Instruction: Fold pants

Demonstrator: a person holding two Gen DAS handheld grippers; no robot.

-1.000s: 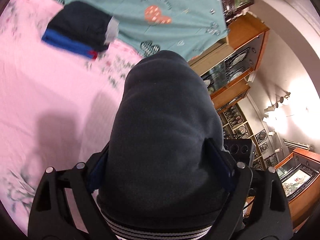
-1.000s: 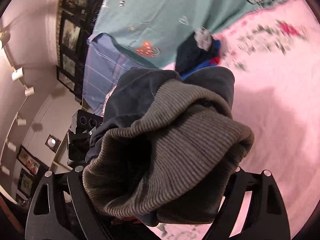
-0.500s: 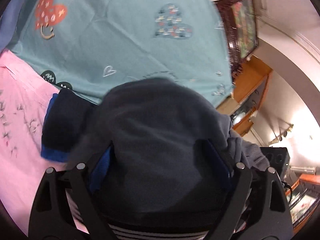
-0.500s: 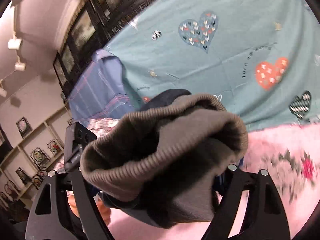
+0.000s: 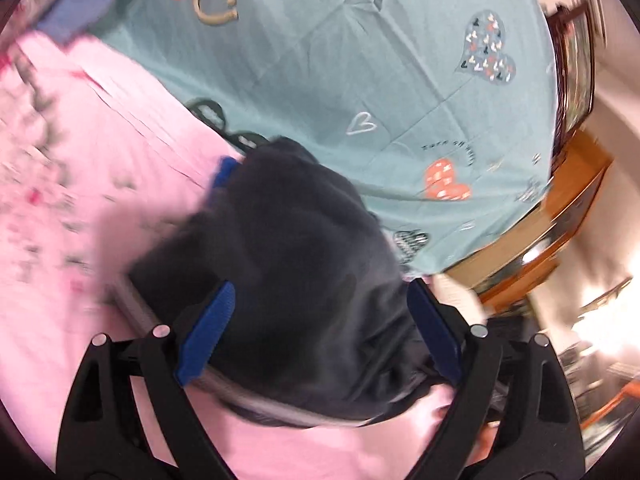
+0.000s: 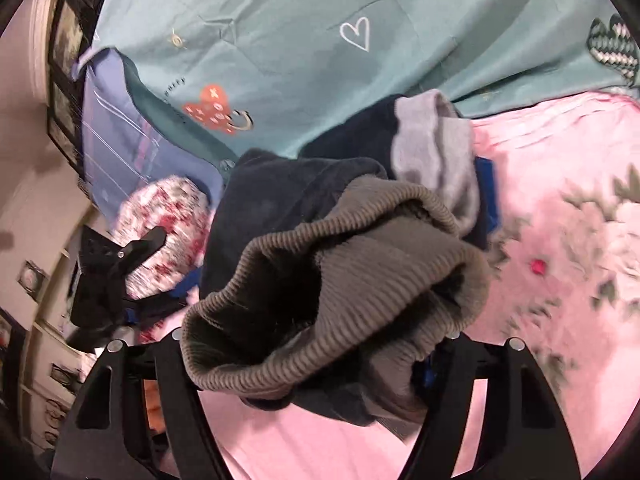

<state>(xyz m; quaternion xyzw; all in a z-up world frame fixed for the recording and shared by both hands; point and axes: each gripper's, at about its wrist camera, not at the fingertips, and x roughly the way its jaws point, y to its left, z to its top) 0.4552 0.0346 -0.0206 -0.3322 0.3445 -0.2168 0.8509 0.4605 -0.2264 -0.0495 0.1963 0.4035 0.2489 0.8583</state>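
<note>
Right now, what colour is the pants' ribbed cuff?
Grey-brown ribbed cuff, clearest in the right wrist view.

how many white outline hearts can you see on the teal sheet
1. A single white outline heart shows mid-sheet on the teal sheet in both wrist views; the pants may hide others.

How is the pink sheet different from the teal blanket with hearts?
The pink sheet has blurry flowers; the teal blanket has hearts. The pink sheet lies nearer, under the dark pants; the teal blanket lies farther back, showing crease lines. Both are spread-out bedding.

Home bedroom, pink floral bedsheet (image 5: 100,240), teal quilt (image 5: 360,60)
</note>
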